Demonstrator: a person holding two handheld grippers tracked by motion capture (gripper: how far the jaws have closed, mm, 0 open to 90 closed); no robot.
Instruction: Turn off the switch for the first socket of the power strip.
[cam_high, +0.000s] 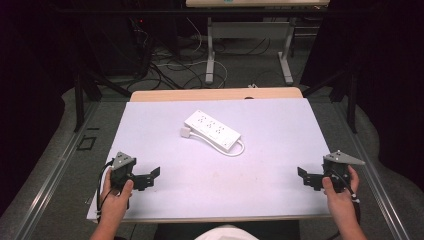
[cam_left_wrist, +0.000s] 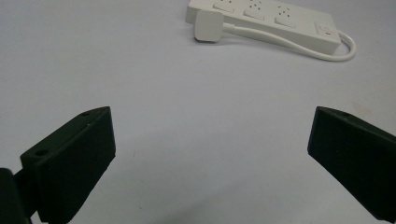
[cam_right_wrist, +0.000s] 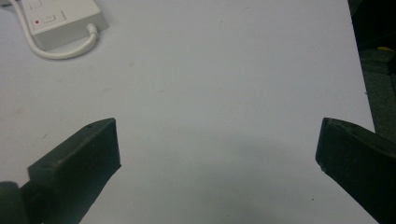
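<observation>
A white power strip (cam_high: 212, 129) lies diagonally in the middle of the white table (cam_high: 280, 125), its short cord looped round to a white plug (cam_high: 186, 132) beside it. The left gripper view shows the strip (cam_left_wrist: 266, 18) and plug (cam_left_wrist: 208, 25) at the top, far beyond the jaws. My left gripper (cam_high: 153, 178) rests near the front left corner, open, with nothing between its jaws. My right gripper (cam_high: 304, 177) sits near the front right corner, open and empty. The strip's switch end (cam_right_wrist: 60, 23) and cord loop show at the top left of the right gripper view.
The table's right edge (cam_right_wrist: 362, 84) runs close to my right gripper, with dark floor beyond. Behind the table stand another desk's legs (cam_high: 210, 55) and loose cables (cam_high: 170, 65) on the floor. Dark curtains flank both sides.
</observation>
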